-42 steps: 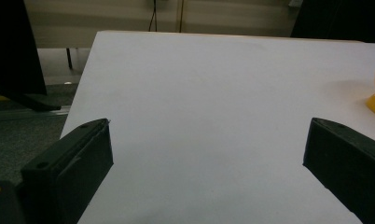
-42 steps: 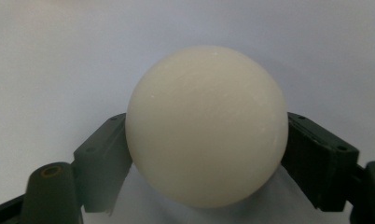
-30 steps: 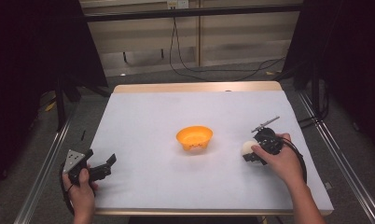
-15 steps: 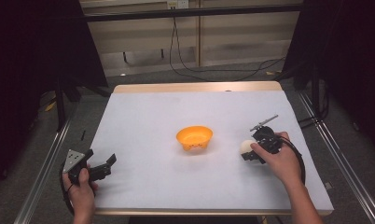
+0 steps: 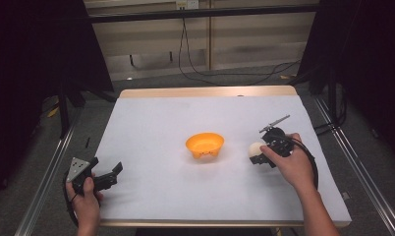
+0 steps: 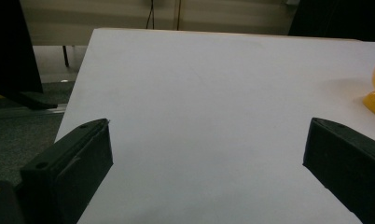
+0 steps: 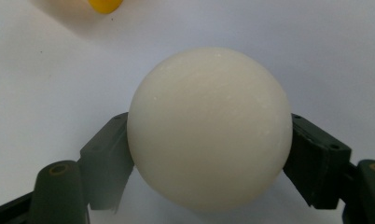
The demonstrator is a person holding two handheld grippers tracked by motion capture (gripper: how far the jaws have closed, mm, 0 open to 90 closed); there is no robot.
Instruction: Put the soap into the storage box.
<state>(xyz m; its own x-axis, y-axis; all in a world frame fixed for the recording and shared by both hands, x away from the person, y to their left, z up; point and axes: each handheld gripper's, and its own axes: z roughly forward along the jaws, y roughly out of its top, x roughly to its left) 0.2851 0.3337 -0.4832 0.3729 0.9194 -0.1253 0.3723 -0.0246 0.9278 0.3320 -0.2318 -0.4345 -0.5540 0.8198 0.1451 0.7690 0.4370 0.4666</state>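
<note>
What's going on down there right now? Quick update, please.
Right gripper shut on white ball. Left gripper open, holding nothing, at table's near left corner. Orange bowl mid-table; bare table between ball and bowl.

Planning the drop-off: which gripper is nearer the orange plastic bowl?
Right. The right gripper, shut on the round white ball, sits just right of the orange plastic bowl; the left gripper rests open at the table's near-left edge.
</note>
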